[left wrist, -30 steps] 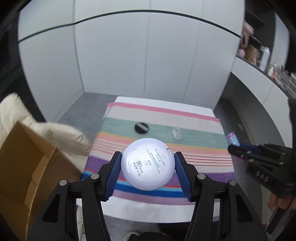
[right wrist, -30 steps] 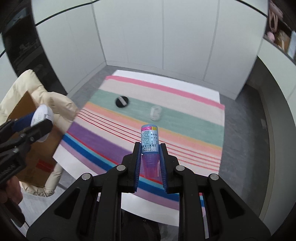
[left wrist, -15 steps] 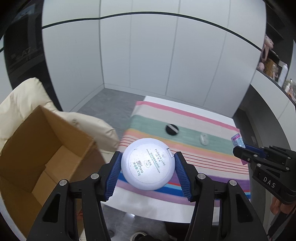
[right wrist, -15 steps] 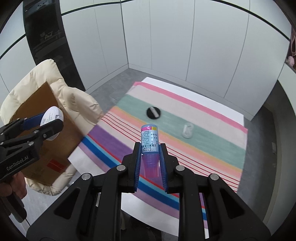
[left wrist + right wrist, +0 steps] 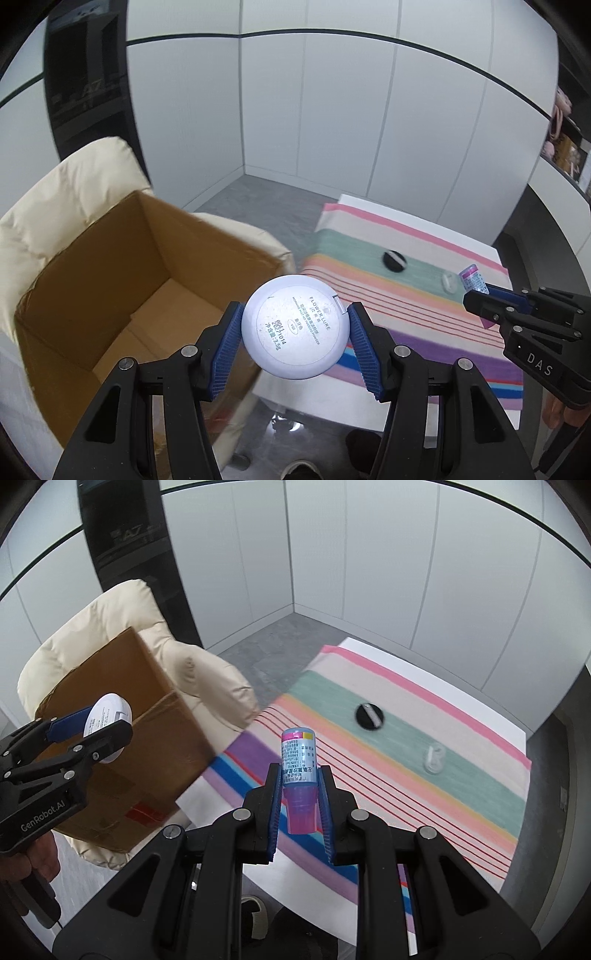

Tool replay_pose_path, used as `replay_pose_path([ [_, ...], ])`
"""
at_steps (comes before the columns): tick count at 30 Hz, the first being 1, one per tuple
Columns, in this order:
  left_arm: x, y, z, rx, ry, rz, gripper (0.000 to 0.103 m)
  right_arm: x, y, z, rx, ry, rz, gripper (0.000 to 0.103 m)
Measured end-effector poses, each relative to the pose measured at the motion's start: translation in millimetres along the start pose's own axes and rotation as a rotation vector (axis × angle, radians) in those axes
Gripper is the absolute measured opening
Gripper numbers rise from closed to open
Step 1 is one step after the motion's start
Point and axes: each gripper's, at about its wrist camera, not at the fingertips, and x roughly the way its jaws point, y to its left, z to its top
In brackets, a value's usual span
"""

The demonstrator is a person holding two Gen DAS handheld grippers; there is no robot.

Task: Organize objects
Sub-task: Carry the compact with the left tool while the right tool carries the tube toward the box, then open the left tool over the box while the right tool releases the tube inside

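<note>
A round white compact (image 5: 294,326) is clamped between the blue pads of the left gripper (image 5: 294,332), beside the open cardboard box (image 5: 110,280) that is seated on a cream chair (image 5: 66,192). A purple bottle (image 5: 299,775) is held upright in the narrowly closed right gripper (image 5: 300,794). Farther off, 2 items are left on the striped cloth (image 5: 443,746): a black disc (image 5: 369,716) and a clear piece (image 5: 435,758).

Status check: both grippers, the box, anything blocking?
Left gripper shut on round white compact, right gripper shut on purple bottle. Cardboard box open on cream chair. Nothing blocking its opening.
</note>
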Motion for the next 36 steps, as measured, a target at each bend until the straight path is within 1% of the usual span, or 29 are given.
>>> replay_pose_path([
  [4,-5.9,18.3,-2.9,-0.024,-0.004,0.027,0.058,3.4,18.1,5.1,-0.019,-0.003,0.025,0.020],
  [7,-8.4,32.2,-6.2,-0.042,-0.007,0.057,0.058,8.7,30.4,8.0,-0.019,0.006,0.061,0.020],
  [17,-18.3,77.0,-17.2,-0.101,-0.002,0.125,0.059,14.9,80.8,14.8,-0.089,0.006,0.122,0.020],
  [21,-22.9,91.3,-24.0,-0.120,-0.005,0.155,0.059,17.7,96.5,18.7,-0.077,0.016,0.183,0.020],
  [24,-23.4,101.2,-28.7,-0.118,-0.001,0.185,0.059,19.4,112.1,20.6,-0.104,0.011,0.198,0.020],
  [28,-25.6,117.3,-33.2,-0.141,-0.003,0.212,0.060,21.0,134.4,22.4,-0.133,0.009,0.225,0.020],
  [30,-32.2,123.7,-34.7,-0.146,-0.022,0.224,0.068,20.9,144.2,23.1,-0.145,0.008,0.235,0.020],
  [31,-35.8,125.7,-35.4,-0.146,-0.031,0.232,0.080,20.9,148.8,23.4,-0.150,0.007,0.240,0.020],
  [32,-39.9,128.9,-36.5,-0.143,-0.047,0.249,0.097,20.9,152.7,24.1,-0.154,0.006,0.244,0.020],
  [33,-42.7,131.0,-38.1,-0.140,-0.055,0.271,0.103,21.1,156.6,24.6,-0.158,0.005,0.248,0.020],
  [34,-44.3,134.1,-38.8,-0.138,-0.060,0.286,0.103,21.5,160.8,25.2,-0.163,0.005,0.251,0.020],
  [36,-45.9,141.3,-41.7,-0.141,-0.046,0.302,0.103,22.6,169.1,26.1,-0.168,0.003,0.258,0.020],
])
